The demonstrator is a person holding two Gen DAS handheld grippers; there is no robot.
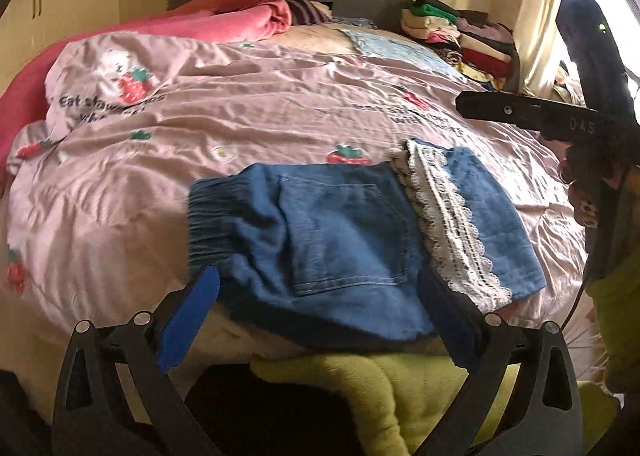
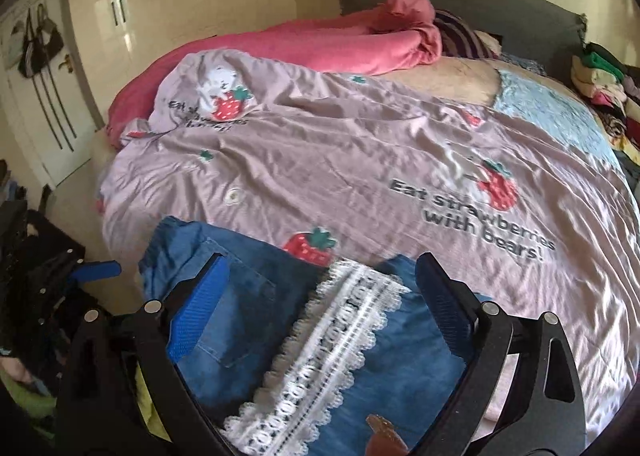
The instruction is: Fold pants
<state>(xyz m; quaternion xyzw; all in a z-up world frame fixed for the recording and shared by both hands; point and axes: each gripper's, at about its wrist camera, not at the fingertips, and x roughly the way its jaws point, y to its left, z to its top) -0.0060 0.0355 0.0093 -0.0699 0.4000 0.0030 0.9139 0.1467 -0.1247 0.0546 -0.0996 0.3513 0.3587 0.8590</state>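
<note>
the left claw (image 1: 318, 320) is spread wide and empty, its blue-padded fingers (image 1: 188, 320) straddling the near edge of the blue denim pants with white lace trim (image 1: 340, 232). the right claw (image 2: 320, 312) is likewise wide apart, gripping nothing, hovering just above the lace band. the pants lie bunched and seemingly folded over on the pink strawberry-print duvet (image 1: 260, 116), just ahead of both claws at the bed's near edge. the fold looks partly done; smoothing and a final fold probably remain. far beyond the claws sit a rumpled pink blanket (image 2: 340, 40) and a stack of folded clothes (image 1: 460, 36), neither obstructing.
</note>
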